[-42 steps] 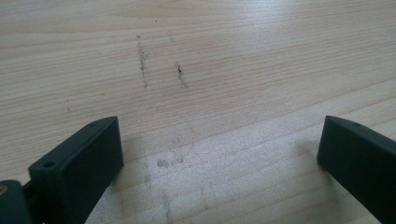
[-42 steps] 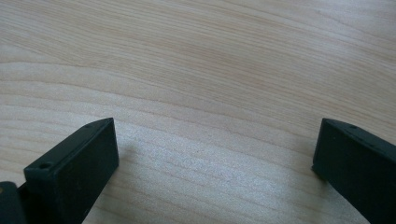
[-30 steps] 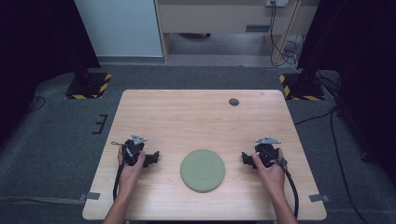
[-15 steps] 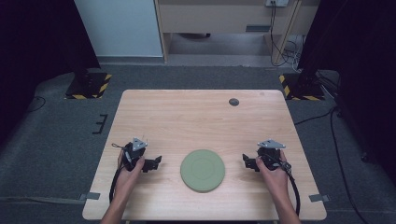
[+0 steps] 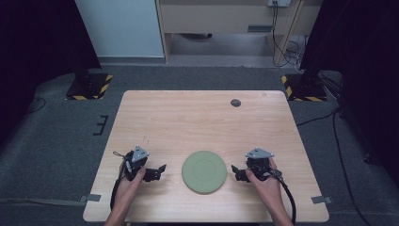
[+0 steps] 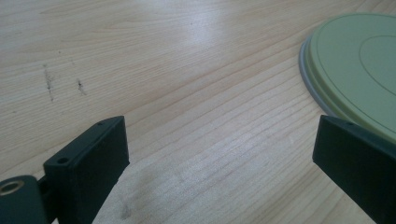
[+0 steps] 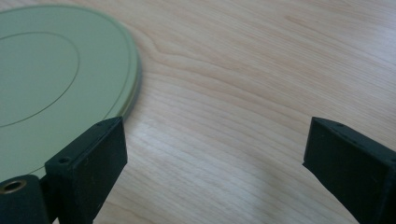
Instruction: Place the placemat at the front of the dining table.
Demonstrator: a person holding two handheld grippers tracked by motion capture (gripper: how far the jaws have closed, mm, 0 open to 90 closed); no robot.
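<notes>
1. High view: you have one wooden table [image 5: 197, 117] before you, with one round green plate [image 5: 204, 171] lying flat near its front edge, midway between your two hands. Your left gripper [image 5: 157, 172] sits just left of the plate and your right gripper [image 5: 236, 173] just right of it; both point inward at the plate, neither touching it. One small dark disc [image 5: 235, 102] lies far off near the table's back edge. Two yellow-and-black striped bases [image 5: 89, 85] stand on the floor beyond the back corners.

2. Left gripper view: your two black jaws stand wide apart with nothing between them but bare wood. The plate's rim [image 6: 322, 95] shows at the right, with a grey edge under the green one.

3. Right gripper view: your two jaws are likewise spread wide and hold nothing. The plate [image 7: 56, 79] lies at the left, just beyond the left jaw.
</notes>
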